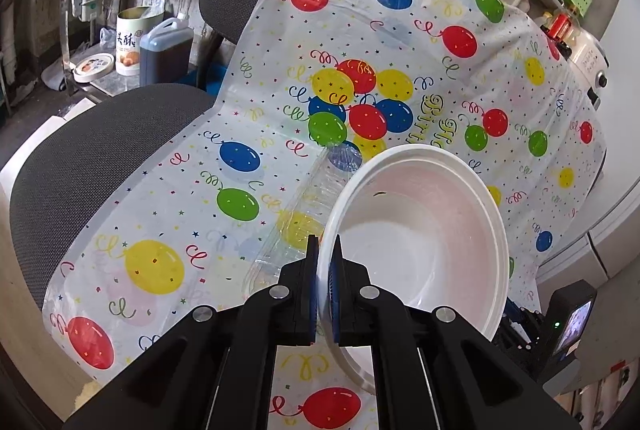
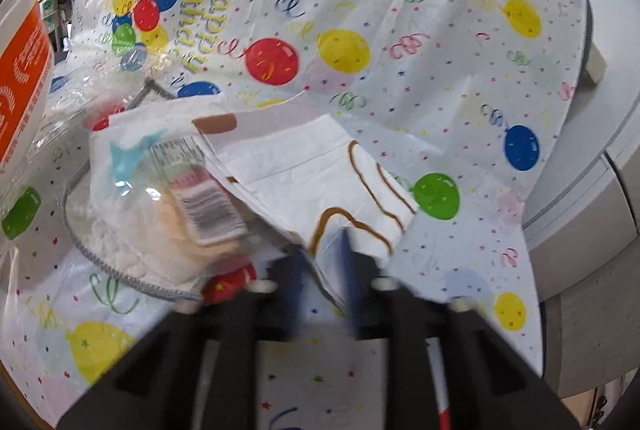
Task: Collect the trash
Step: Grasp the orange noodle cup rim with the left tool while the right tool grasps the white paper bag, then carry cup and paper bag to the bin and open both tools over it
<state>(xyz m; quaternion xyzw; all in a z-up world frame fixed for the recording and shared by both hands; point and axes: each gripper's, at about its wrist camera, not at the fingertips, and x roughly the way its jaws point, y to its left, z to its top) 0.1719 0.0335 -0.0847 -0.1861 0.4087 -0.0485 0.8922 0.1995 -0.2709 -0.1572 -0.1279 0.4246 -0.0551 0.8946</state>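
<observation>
Tongs on my left (image 1: 325, 294) pinch the near rim of a white round plastic bowl (image 1: 420, 242), which tilts away up-right; a clear crushed plastic bottle (image 1: 308, 205) lies just behind it. Right view, blurred: my right tongs (image 2: 322, 278) appear clamped on a white brown-lined paper wrapper (image 2: 312, 181) running up-left, over the balloon-print plastic sheet (image 2: 440, 69).
</observation>
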